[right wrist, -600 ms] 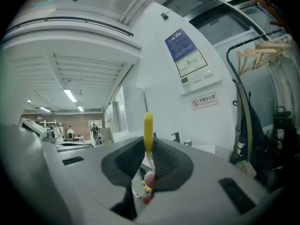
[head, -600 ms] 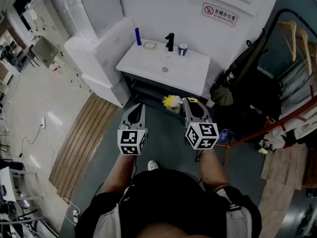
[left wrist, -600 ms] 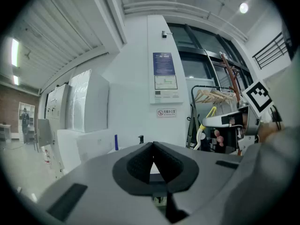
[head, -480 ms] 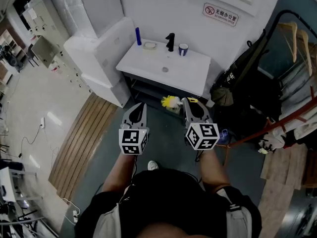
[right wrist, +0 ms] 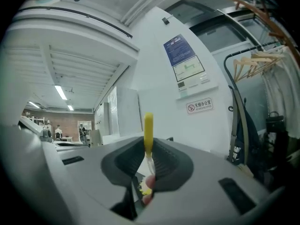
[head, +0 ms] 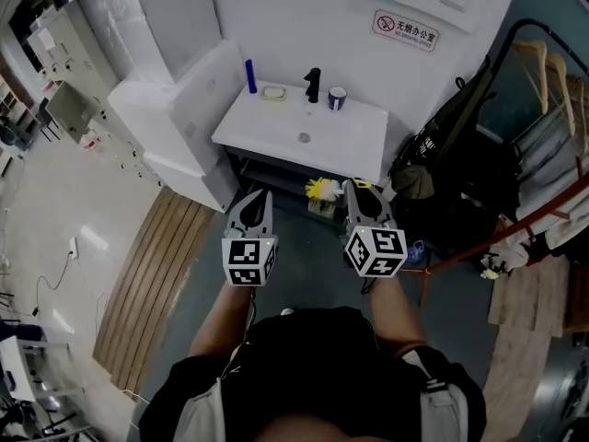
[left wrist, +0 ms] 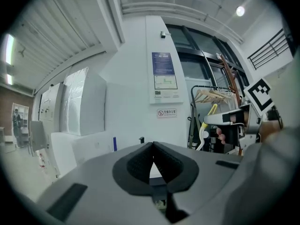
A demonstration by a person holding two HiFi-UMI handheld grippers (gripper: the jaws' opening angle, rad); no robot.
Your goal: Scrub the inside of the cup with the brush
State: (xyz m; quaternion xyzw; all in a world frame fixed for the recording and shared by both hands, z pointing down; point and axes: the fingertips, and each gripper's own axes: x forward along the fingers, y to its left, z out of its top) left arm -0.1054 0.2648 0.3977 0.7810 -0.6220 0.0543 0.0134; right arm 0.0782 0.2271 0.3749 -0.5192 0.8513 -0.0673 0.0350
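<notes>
Right gripper point(head: 359, 190) clamps brush point(head: 321, 190); cup point(head: 338, 98) well apart on washstand point(head: 276, 127), beside faucet point(head: 313, 83).

A white washstand point(head: 342, 145) stands at 12 o'clock against the white wall point(head: 294, 17), which carries a red sign point(head: 406, 30). Wooden planks point(head: 155, 270) cross the grey floor point(head: 308, 267) at 9 o'clock. A clothes rack point(head: 545, 58) stands at 2 o'clock.

Yellow brush point(right wrist: 148, 128), dark blue cup point(head: 338, 98)

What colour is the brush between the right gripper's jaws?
The brush is yellow; right gripper view.
</notes>
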